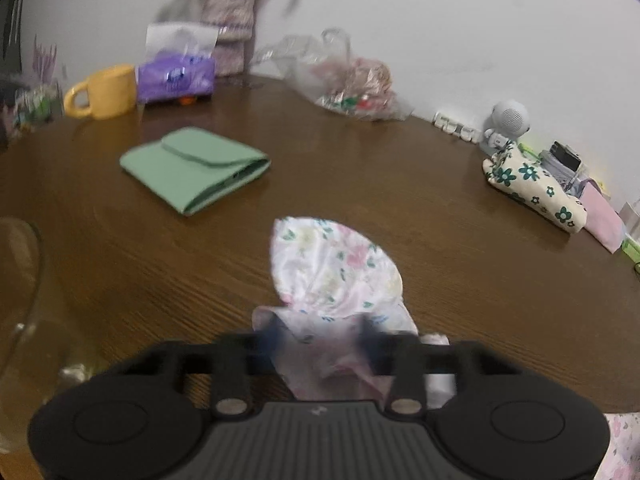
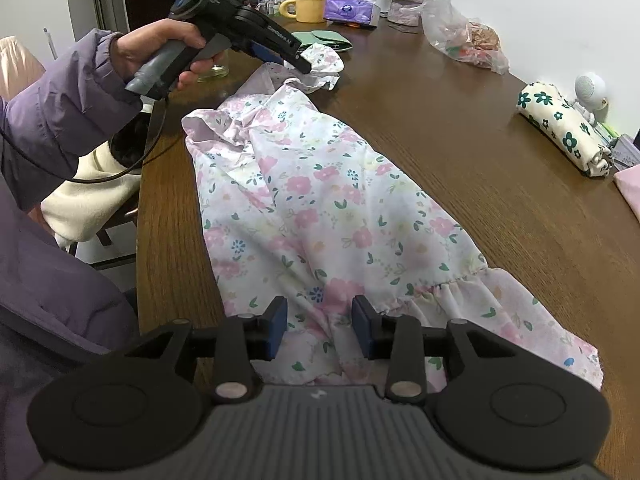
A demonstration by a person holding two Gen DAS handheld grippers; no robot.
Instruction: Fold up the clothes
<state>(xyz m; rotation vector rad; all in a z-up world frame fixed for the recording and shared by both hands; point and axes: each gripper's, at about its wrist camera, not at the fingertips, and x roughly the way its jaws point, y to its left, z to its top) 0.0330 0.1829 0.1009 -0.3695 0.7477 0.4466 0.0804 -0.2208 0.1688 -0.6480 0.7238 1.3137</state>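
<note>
— Blue-padded fingers (image 2: 276,330) of our right gripper (image 2: 320,330) stood part open astride the ruffled hem of the thin white dress printed with pink flowers (image 2: 304,208), pads not pressing yet, we judged. What worried us?

— Closing there might have pinched only the top layer, so the hem would peel apart in a fold. And our left gripper (image 1: 320,340), nearly shut on a bunched sleeve end, could have lost that slippery cloth.

— How did the dress look?

— It lay lengthwise along the near edge of the brown wooden table (image 2: 460,152), crumpled at the bodice, skirt fairly flat, one hem corner near the table's edge. The folded green cloth (image 1: 196,168) sat well apart, toward the far edge.
</note>
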